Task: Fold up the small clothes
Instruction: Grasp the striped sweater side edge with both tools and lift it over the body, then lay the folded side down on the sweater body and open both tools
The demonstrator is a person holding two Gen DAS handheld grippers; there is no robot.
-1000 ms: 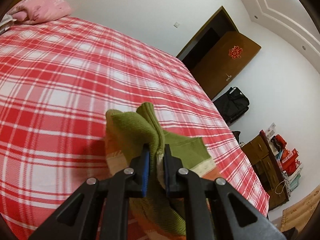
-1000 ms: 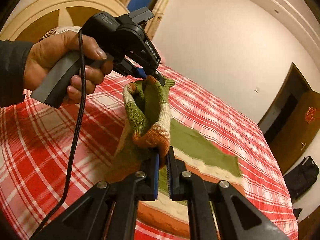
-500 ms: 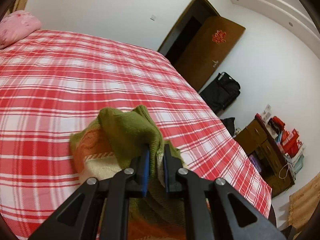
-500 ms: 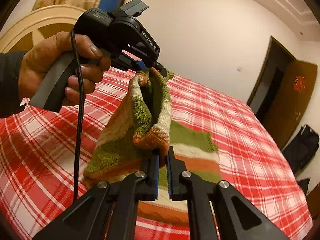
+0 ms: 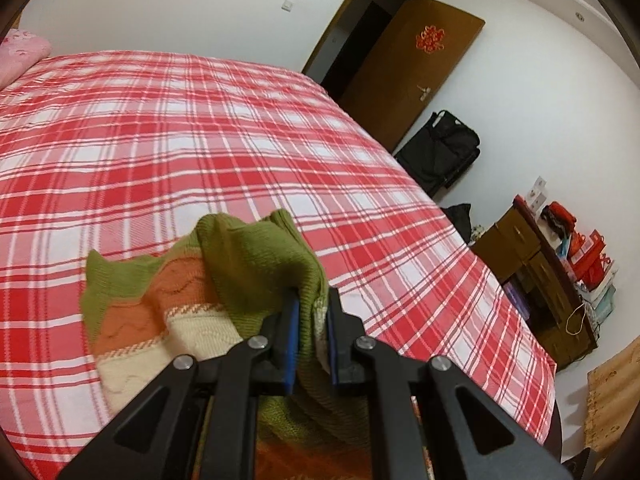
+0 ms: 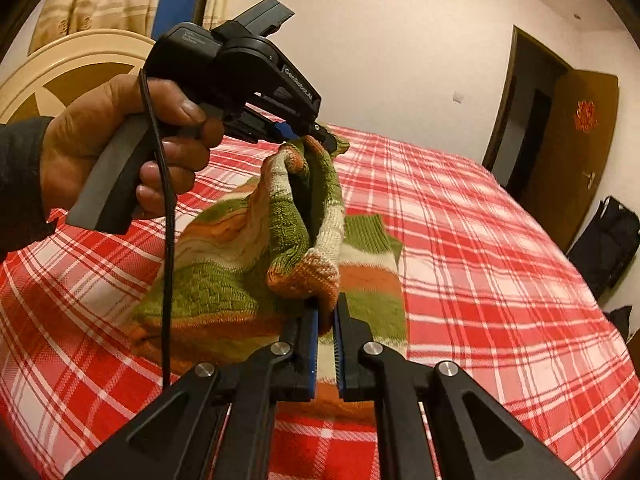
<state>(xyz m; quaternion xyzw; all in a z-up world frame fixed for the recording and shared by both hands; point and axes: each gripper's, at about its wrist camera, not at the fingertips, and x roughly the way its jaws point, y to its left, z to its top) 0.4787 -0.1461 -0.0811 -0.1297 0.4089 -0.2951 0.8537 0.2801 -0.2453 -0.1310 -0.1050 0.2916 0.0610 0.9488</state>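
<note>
Folding looks midway: left gripper (image 5: 312,312) and right gripper (image 6: 326,320) each clench an edge of the striped sweater (image 6: 248,248), raised and not yet laid flat on the bed (image 6: 480,240).

right gripper (image 6: 326,312) clamped on orange hem of striped knit sweater (image 6: 240,256) | left gripper (image 6: 316,136), in a hand (image 6: 120,148), pinches the far edge, lifted | the rest of it lies on the red plaid bedspread (image 6: 480,240) | brown door (image 6: 576,152) open

Ribbed knit wool sweater (image 6: 240,264) — matt woven cotton bedspread (image 5: 200,140)
</note>
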